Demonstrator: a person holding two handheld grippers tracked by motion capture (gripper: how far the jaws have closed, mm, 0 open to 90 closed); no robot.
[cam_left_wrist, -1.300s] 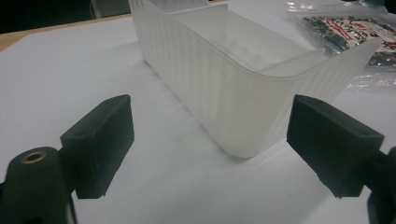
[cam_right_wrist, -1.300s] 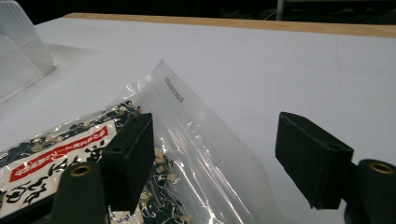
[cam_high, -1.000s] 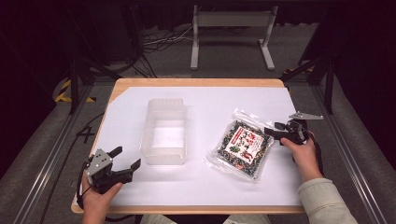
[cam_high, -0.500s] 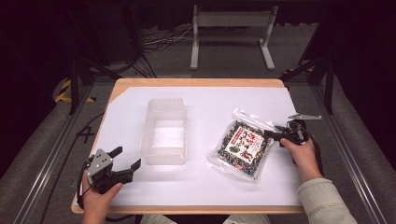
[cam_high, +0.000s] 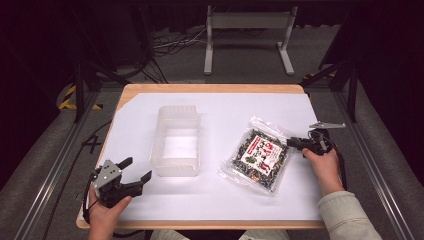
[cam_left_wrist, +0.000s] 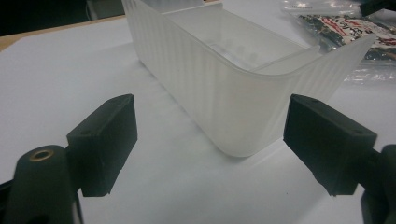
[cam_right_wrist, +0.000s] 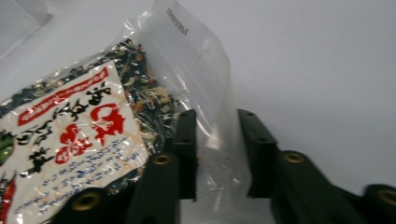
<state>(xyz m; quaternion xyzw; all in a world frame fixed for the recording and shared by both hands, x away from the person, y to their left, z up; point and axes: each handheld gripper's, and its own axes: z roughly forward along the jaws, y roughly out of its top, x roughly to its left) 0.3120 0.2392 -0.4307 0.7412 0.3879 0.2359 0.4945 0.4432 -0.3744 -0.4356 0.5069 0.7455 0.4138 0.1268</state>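
A clear snack bag (cam_high: 257, 155) with a red and white label lies flat on the white table cover, right of centre. My right gripper (cam_high: 291, 143) is at its right edge. In the right gripper view the bag (cam_right_wrist: 70, 130) has its clear sealed edge standing between the jaws of my right gripper (cam_right_wrist: 217, 116), which have just been closing; a narrow gap still shows beside the film. A frosted plastic container (cam_high: 176, 170) stands empty at the centre left. My left gripper (cam_high: 137, 168) rests open near the table's front left, its jaws facing the container's near corner (cam_left_wrist: 210, 93) without touching it.
The white cover (cam_high: 225, 200) spans most of the wooden table (cam_high: 210, 88). Metal frame rails run along both sides, and a stand and cables sit on the floor beyond the far edge.
The right gripper's jaws have drawn closer together around the bag's edge. Both hands, the bag and the container stay where they were.
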